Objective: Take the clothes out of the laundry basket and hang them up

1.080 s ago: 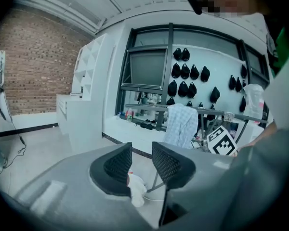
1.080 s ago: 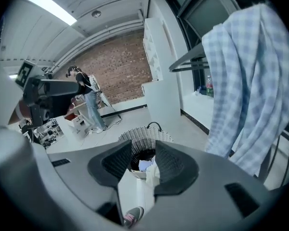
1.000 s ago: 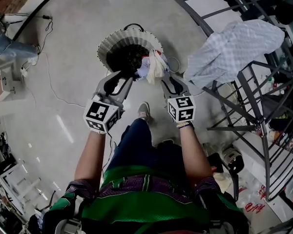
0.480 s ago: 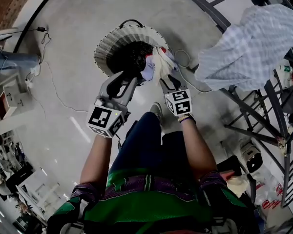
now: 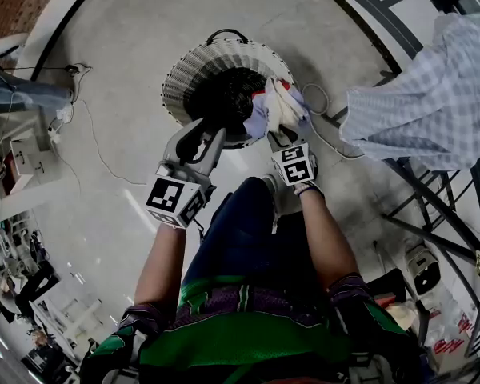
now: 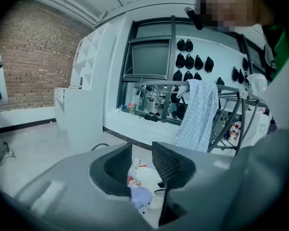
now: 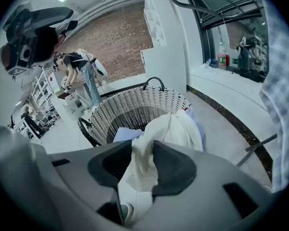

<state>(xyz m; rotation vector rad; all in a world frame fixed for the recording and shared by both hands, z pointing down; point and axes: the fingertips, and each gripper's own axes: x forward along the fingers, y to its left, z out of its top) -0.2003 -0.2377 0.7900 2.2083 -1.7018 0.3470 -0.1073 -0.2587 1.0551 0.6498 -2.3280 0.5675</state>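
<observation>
- The left gripper (image 6: 142, 152) hangs released at the near edge of the laundry basket (image 5: 194, 64). Its jaws stand apart with nothing pressed between them. Beyond the gap lie only a lavender piece (image 6: 140, 196) and a white piece with red print (image 6: 134, 176).
- The basket stands on the floor just ahead of the person, with its dark hollow to the left. The clothes are heaped on its right side, not in the middle.
- A cream garment (image 7: 176, 128) tops that heap and is draped over the basket's right rim. Its long axis runs from inside the basket, over the rim and down the near side toward the person.
- The right gripper (image 7: 143, 150) is the nearer hand and points steeply down at this garment. The loose near end of the cloth lies in the gap between its spread jaws, running lengthwise through it.
- The jaws look released and not clenched, though the folds fill the gap and may brush the pads.
- In my judgement, closing here would catch the garment near its hanging end, so the lift should go up and to the right.
- On the far right, a checked shirt (image 5: 432, 110) already hangs on the drying rack (image 6: 229, 122), well apart from the basket.
</observation>
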